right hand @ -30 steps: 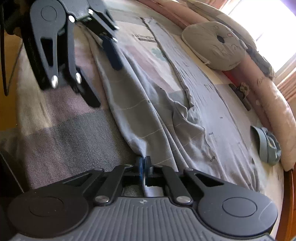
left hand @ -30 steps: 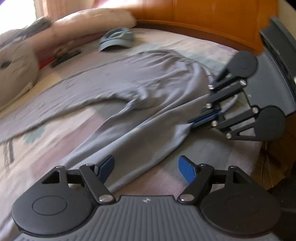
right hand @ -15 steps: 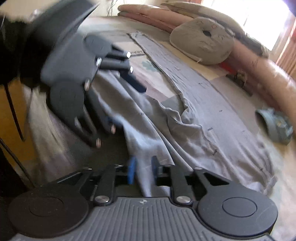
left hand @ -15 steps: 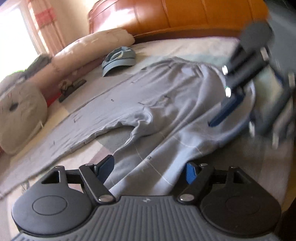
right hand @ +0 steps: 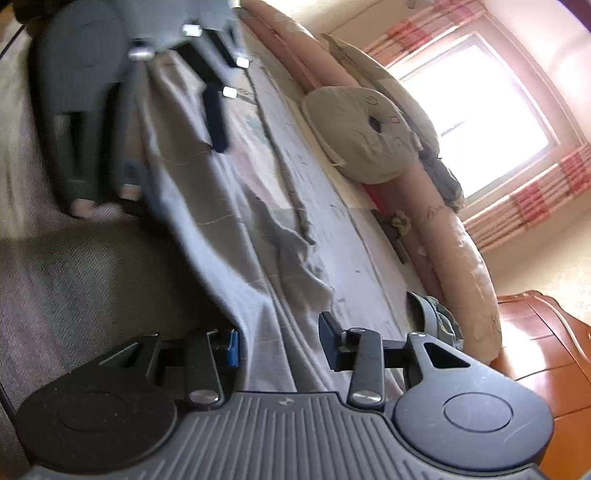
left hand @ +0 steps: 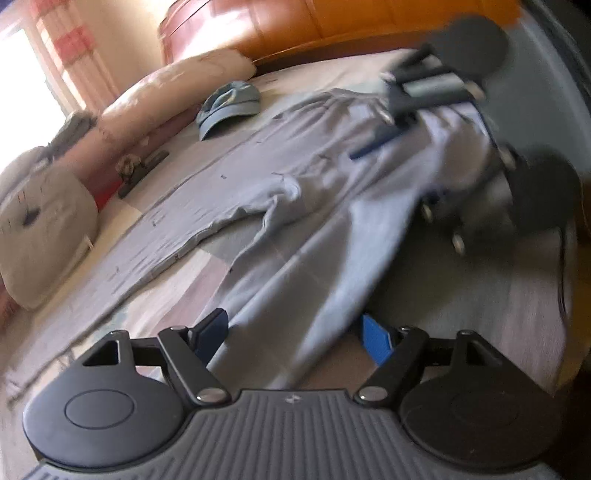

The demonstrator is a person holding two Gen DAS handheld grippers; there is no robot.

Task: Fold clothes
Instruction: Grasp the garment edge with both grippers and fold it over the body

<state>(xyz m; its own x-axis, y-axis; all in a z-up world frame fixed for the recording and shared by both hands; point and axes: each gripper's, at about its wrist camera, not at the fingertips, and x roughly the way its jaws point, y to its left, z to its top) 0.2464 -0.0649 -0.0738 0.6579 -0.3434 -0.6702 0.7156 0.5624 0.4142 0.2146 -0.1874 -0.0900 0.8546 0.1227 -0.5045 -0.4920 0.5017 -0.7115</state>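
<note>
Two hand-held grippers hang over a pair of pale grey-blue cotton trousers point(left hand: 325, 206) spread flat across a bed point(left hand: 517, 295) with a patchwork cover. Blue-padded fingers point(left hand: 376, 338) of the left gripper point(left hand: 295, 332) stand wide apart, a trouser leg running between them; neither pad appears to press on the cloth. Jaws of the right gripper point(right hand: 277, 341) have just been opening and now stand partly apart, with the trousers' waist end lying between them, the cloth against the inside of the blue pad and clear of the other finger; no pinch on the fabric shows. Seen from the left wrist, the right gripper is a blurred dark shape over the trousers' far edge; seen from the right wrist, the left gripper hovers above the leg end. Beyond the trousers, a blue-grey peaked cap point(left hand: 227, 105) lies on the cover beside a long pink bolster pillow point(left hand: 166, 99). A round beige cushion point(right hand: 360, 134) rests against that bolster further along, near the bright window point(right hand: 476, 114). An orange wooden headboard point(left hand: 351, 26) rises behind the cap.
</note>
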